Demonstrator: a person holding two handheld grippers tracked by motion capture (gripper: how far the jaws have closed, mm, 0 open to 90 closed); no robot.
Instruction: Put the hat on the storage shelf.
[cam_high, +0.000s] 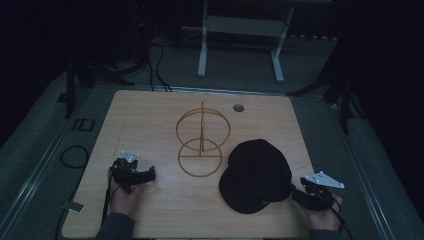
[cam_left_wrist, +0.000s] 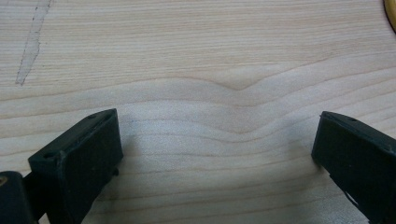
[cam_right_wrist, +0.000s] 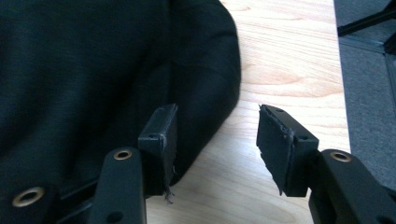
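the right gripper (cam_right_wrist: 215, 140) sits at the black cap's (cam_high: 257, 175) edge, jaws apart and holding nothing; the left gripper (cam_left_wrist: 215, 149) gapes wide over the bare wooden table (cam_left_wrist: 210, 56).

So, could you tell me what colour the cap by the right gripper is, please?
The cap is plain black, with no pattern visible; it shows best in the high view.

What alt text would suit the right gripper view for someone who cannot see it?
Two black jaws of the right gripper stand open beside the edge of a black cap lying on a light wooden table. Only bare wood lies between them.
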